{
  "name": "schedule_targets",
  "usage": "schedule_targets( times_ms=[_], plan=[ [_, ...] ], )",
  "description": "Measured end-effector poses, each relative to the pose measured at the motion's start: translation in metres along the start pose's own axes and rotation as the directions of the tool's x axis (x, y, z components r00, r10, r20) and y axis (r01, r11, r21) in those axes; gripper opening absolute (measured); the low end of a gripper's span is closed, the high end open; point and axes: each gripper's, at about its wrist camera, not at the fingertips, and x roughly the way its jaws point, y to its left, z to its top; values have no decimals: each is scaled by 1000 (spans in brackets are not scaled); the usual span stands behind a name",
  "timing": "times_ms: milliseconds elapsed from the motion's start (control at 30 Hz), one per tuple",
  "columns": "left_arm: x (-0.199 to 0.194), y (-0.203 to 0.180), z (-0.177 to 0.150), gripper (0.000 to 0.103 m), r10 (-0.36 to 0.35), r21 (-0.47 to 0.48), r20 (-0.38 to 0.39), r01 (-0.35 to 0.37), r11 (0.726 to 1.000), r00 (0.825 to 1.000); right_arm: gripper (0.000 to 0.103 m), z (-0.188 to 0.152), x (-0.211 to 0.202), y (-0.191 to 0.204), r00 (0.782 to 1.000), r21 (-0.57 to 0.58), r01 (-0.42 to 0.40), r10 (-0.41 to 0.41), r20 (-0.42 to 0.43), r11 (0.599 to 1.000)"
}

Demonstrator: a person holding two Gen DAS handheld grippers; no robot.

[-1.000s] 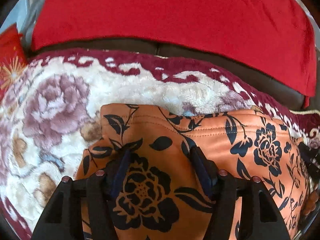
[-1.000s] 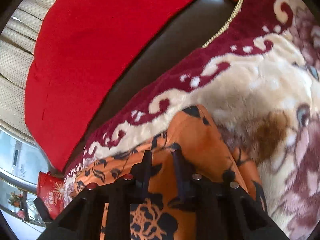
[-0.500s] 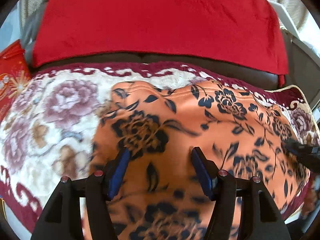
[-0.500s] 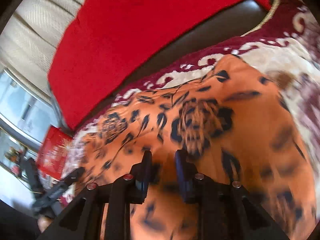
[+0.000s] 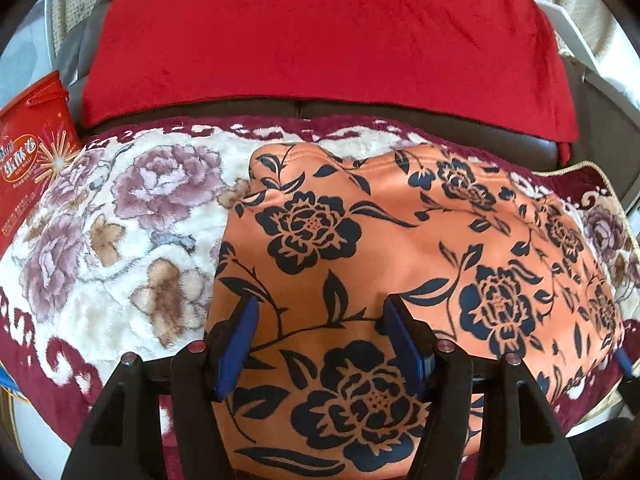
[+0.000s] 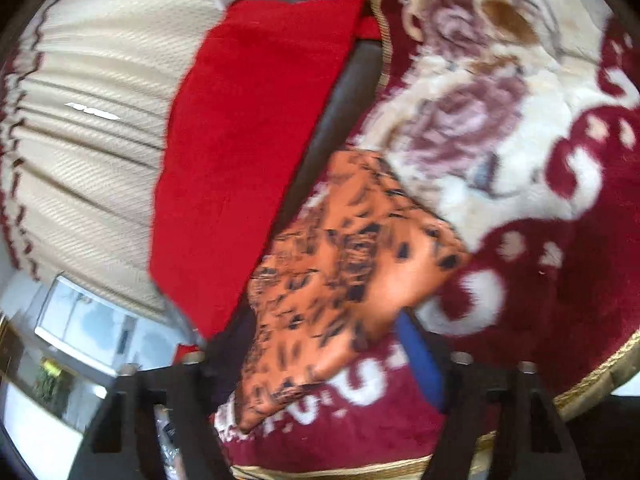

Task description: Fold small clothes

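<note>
An orange garment with a black flower print (image 5: 380, 248) lies spread flat on a plush floral blanket (image 5: 120, 240). My left gripper (image 5: 320, 320) is open, its blue-padded fingers (image 5: 240, 336) standing apart above the garment's near part, holding nothing. In the blurred right wrist view the garment's right end (image 6: 344, 272) lies on the blanket (image 6: 500, 140). My right gripper (image 6: 320, 344) is open over that end, with one blue pad (image 6: 420, 356) showing beside the cloth's corner.
A red cloth (image 5: 320, 40) drapes the dark sofa back (image 5: 400, 114) behind the blanket. A red printed box (image 5: 32, 152) stands at the left. A cream pleated curtain (image 6: 92, 140) and a window (image 6: 88, 332) are off to the right gripper's left.
Both grippers have drawn back from the garment's far edge toward its near side. The right gripper, shut on the cloth before, has opened and swung to the right end.
</note>
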Motion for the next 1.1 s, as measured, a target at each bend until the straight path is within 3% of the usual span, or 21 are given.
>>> schedule_targets(
  times_ms=[100, 167, 300, 433, 533, 667, 700, 733, 800, 833, 867, 933, 967, 1033, 1100],
  plan=[
    [-11, -4, 2, 67, 1, 18, 55, -2, 1000, 998, 56, 3, 12, -19, 999, 72, 35, -35, -9, 997],
    [-11, -10, 1, 82, 12, 43, 72, -15, 999, 997, 56, 5, 19, -27, 1000, 99, 31, -30, -7, 995],
    [18, -26, -9, 87, 36, 91, -32, -33, 995, 999, 56, 10, 45, -31, 1000, 116, 6, -8, 11, 993],
    [26, -24, -15, 103, 97, 66, -4, -97, 993, 995, 56, 14, 68, -23, 999, 110, 15, -18, 32, 994],
    [30, -13, -16, 103, 44, 5, -31, -44, 999, 999, 54, 17, 75, -22, 996, 96, 6, -14, 84, 995],
    [28, -19, -20, 103, 85, 54, -22, -84, 995, 996, 54, 24, 80, -27, 993, 109, -28, 15, 115, 994],
    [27, -20, -19, 103, 91, 59, -38, -89, 994, 995, 37, 25, 79, -24, 993, 89, -24, 14, 114, 996],
    [25, -20, -17, 103, 86, 64, -59, -82, 995, 995, 27, 24, 81, -21, 994, 60, -5, -1, 107, 998],
    [19, -18, -7, 103, 64, 97, -86, -56, 994, 994, 24, 23, 84, -18, 996, 37, 16, -19, 86, 999],
    [12, -18, -1, 103, 80, 119, -62, -72, 990, 995, 23, 21, 82, -17, 996, 34, 15, -18, 90, 999],
    [2, -15, 5, 103, 140, 136, 0, -139, 981, 990, 22, 21, 82, -14, 995, 24, 18, -20, 93, 1000],
    [-6, -4, 13, 103, 274, 121, 79, -282, 952, 958, 22, 22, 80, 0, 994, -16, 34, -32, 104, 999],
    [-6, 2, 16, 103, 304, 106, 87, -312, 944, 949, 22, 22, 79, 12, 993, -51, 46, -40, 112, 998],
    [-1, 19, 19, 103, 297, 57, 55, -300, 952, 953, 22, 20, 76, 32, 992, -116, 58, -45, 117, 992],
    [22, 27, 15, 103, 258, 48, -65, -255, 966, 964, 22, 21, 79, 42, 991, -139, 90, -74, 114, 986]
  ],
)
